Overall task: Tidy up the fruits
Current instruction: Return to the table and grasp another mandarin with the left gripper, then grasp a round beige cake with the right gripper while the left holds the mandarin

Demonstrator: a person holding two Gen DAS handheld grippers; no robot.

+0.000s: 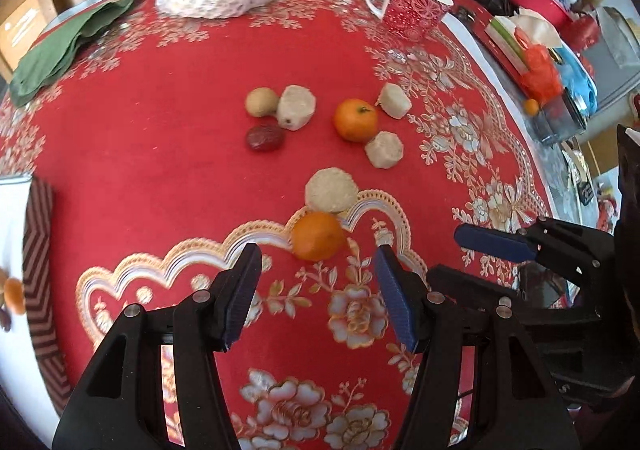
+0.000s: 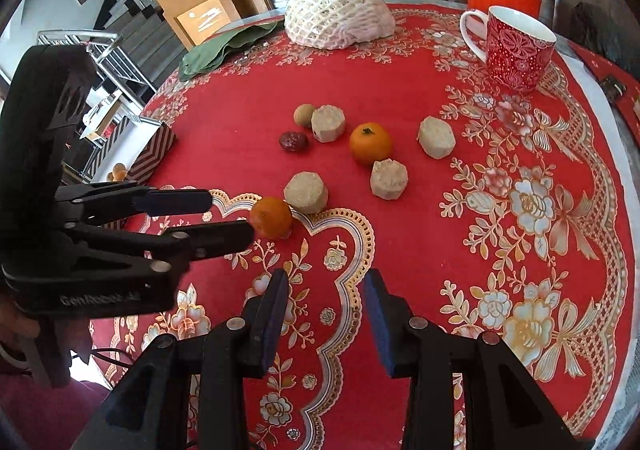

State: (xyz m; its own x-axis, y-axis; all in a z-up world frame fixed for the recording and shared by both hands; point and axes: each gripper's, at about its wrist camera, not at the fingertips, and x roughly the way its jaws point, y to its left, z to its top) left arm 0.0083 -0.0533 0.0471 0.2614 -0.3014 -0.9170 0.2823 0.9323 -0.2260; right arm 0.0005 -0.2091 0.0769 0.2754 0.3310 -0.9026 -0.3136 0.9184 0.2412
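Left gripper point(image 1: 316, 270), jaws spread wide and holding nothing, is aimed low across the red floral tablecloth point(image 1: 140, 138) at the near mandarin point(image 1: 318, 236), which lies just ahead of its fingertips and between their lines, not touching either in the left wrist view. That mandarin is round, glossy orange and unpeeled, and it touches a pale beige faceted cake point(image 1: 331, 190) behind it. Farther back lie a second mandarin point(image 1: 355, 119) with a green stem scar, two more beige cakes beside it, and a cluster of a tan round fruit point(image 1: 261, 102), a dark red date point(image 1: 265, 138) and another cake. Right gripper point(image 2: 326, 286) is likewise parted and empty, hovering over the cloth's gold scalloped border, well short of the fruit. From its view the left gripper point(image 2: 224, 216) reaches in horizontally from the left, one fingertip at the near mandarin's point(image 2: 271, 217) side. A red patterned mug point(image 2: 516, 46) stands at the far right.
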